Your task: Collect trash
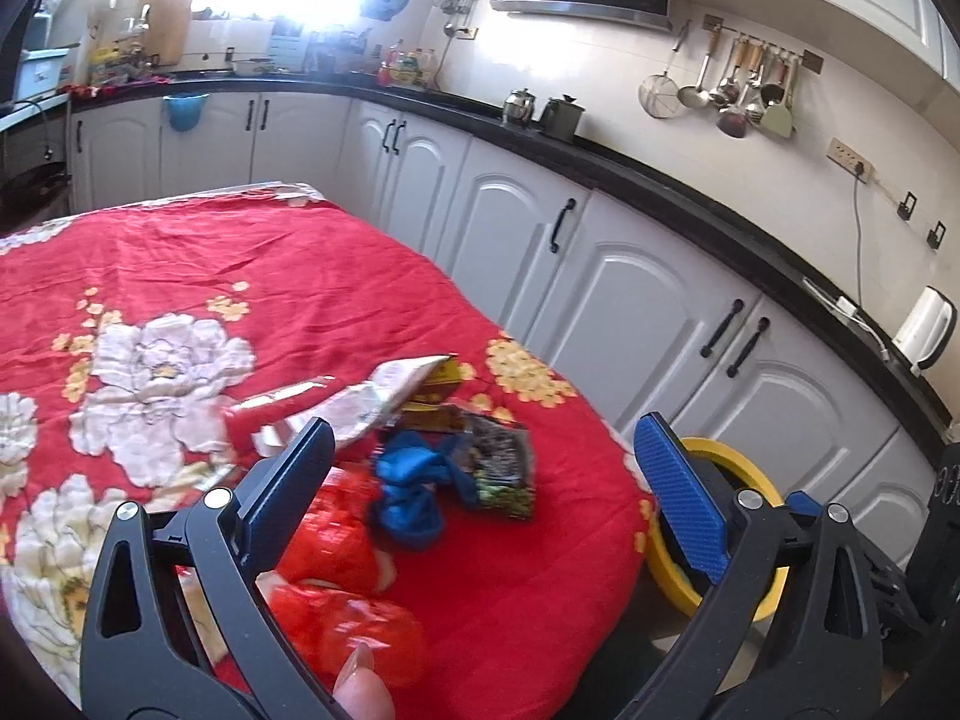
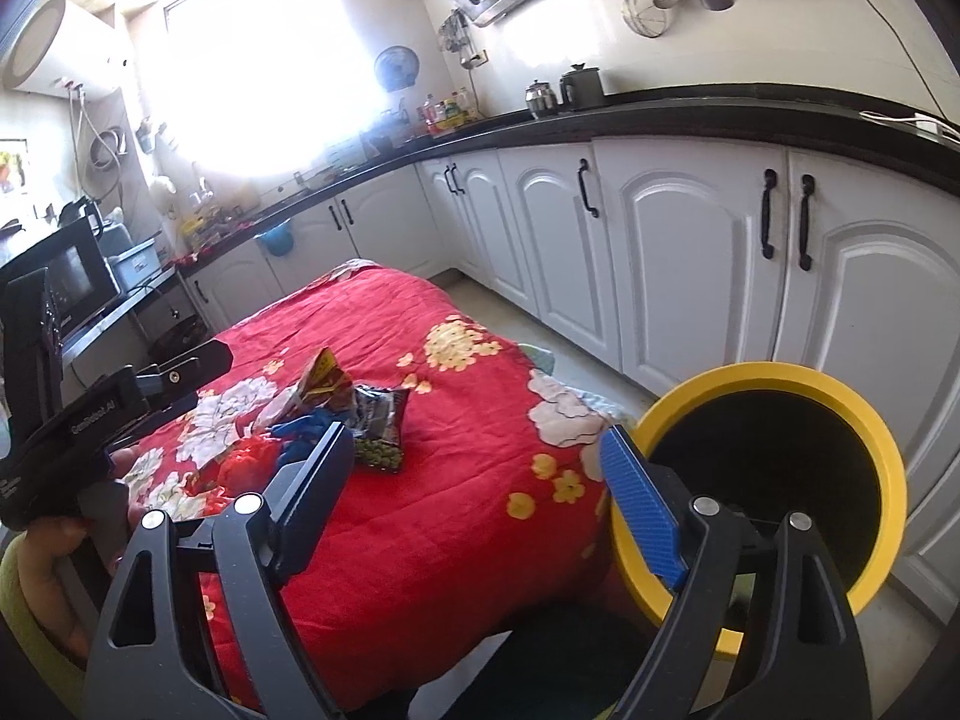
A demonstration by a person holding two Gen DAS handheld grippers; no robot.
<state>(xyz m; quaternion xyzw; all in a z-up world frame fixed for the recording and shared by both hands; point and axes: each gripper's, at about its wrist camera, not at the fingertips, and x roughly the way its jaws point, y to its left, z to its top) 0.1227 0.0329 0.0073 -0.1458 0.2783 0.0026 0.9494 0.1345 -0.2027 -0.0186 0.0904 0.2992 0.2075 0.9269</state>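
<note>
Several pieces of trash lie bunched on the red flowered cloth covering the desk: a silvery wrapper, a yellow-printed packet, a dark snack bag, a crumpled blue scrap and red crinkly plastic. The yellow-rimmed bin stands on the floor just beside the desk's near corner. Both tools are released and empty: the left gripper hangs over the pile with its jaws wide, and the right gripper is spread between the pile and the bin. Judging from this, the next pick is best made by the left: straddle a single piece at the pile's edge, probably the blue scrap or the snack bag, pinch low against the cloth without catching it, then lift clear before swinging toward the bin.
</note>
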